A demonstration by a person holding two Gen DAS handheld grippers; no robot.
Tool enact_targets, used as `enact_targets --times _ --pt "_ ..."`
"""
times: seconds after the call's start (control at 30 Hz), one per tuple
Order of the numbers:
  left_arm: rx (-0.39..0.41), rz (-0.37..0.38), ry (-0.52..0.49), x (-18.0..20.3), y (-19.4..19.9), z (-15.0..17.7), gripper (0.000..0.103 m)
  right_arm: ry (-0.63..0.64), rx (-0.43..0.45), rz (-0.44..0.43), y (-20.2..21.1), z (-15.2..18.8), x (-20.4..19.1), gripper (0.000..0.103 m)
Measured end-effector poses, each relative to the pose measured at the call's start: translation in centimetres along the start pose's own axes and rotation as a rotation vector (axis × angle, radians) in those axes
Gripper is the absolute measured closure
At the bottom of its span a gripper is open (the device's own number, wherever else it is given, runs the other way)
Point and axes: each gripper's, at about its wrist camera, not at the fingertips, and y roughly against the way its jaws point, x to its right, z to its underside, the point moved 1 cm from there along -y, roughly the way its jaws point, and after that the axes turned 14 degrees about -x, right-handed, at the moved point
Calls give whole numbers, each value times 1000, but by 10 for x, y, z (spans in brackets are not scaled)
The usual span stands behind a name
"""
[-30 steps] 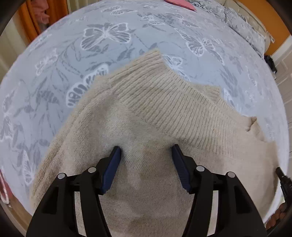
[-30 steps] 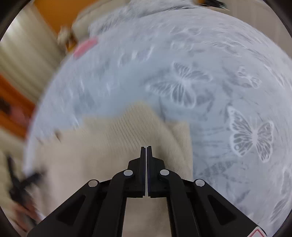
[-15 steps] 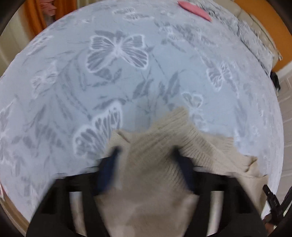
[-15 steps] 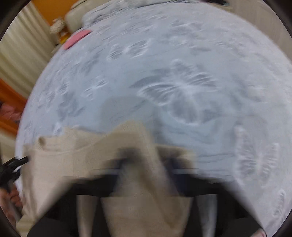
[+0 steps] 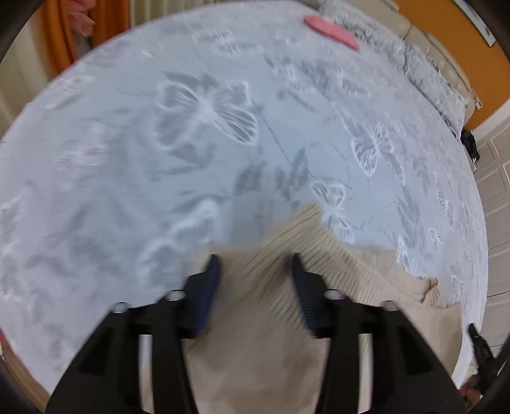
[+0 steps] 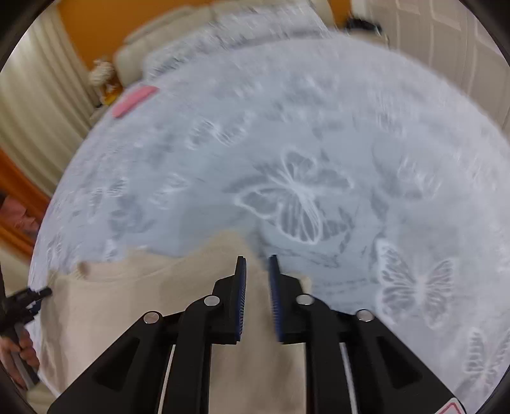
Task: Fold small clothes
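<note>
The left gripper [image 5: 255, 264] stands wide apart, its blue pads [image 5: 208, 286] spread over the cream knit sweater [image 5: 255, 334] with nothing pinched between them; the pads show over the knit, though the blur hides whether they touch it. The right gripper [image 6: 256, 264] is parted only a little, a narrow gap between its ribbed blue pads [image 6: 240, 293], and it too holds nothing, poised over the same sweater [image 6: 127, 318] near its far corner.

The sweater lies on the near part of the bed, close to the person, and looks folded at least once. Its ribbed band [image 5: 334, 261] runs slantwise away to the right in the left wrist view, ending in a blunt point [image 5: 310, 211] that aims toward the far side of the bed. In the right wrist view the garment stretches mainly sideways, from the right gripper across toward the left gripper [image 6: 19, 305], which shows at the left edge in the person's hand [image 6: 19, 353]. A small folded corner [image 6: 84, 267] sticks up along its far edge.

Beyond it spreads the grey bedspread [image 5: 159, 191] printed with white butterflies. A pink item [image 5: 331, 28] lies flat far up the bed, well apart from the sweater, near the patterned pillows [image 5: 424, 76]. Orange walls and pale curtains [image 6: 35, 105] frame the room.
</note>
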Motion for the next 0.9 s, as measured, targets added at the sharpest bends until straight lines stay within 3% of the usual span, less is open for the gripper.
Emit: enact_targets --times 0.07,0.13,0.23,0.3,0.37,0.43,0.5,0.57,0.6,0.7,0.9 --pt "27 -1 13 -17 15 21 28 53 -10 -51 14 18 -20 85" --pt "-12 26 56 -40 18 47 24 109 -69 -101 12 36 -45 85" --pt "-92 60 156 -67 7 78 21 190 -196 -173 -10 60 -98 87" --pt "-163 124 260 -86 -8 100 19 267 -246 -180 -22 72 -137 90" --pt "-125 166 282 -90 -5 114 17 318 -277 -164 -33 75 -168 90" --pt "-123 142 254 -83 -6 115 18 334 -310 -139 -47 71 -188 93" --pt "-129 111 249 -77 -8 113 32 339 -362 -60 -74 63 -201 94" --pt "-154 182 244 -73 -8 107 74 334 -436 -25 -101 62 -204 97" --pt "-168 213 261 -73 -7 104 81 330 -435 -21 -104 61 -204 97" --pt "-141 268 254 -62 14 101 87 348 -446 14 -105 61 -208 97" --pt "-20 378 42 11 80 109 88 369 -445 53 -114 61 -217 97"
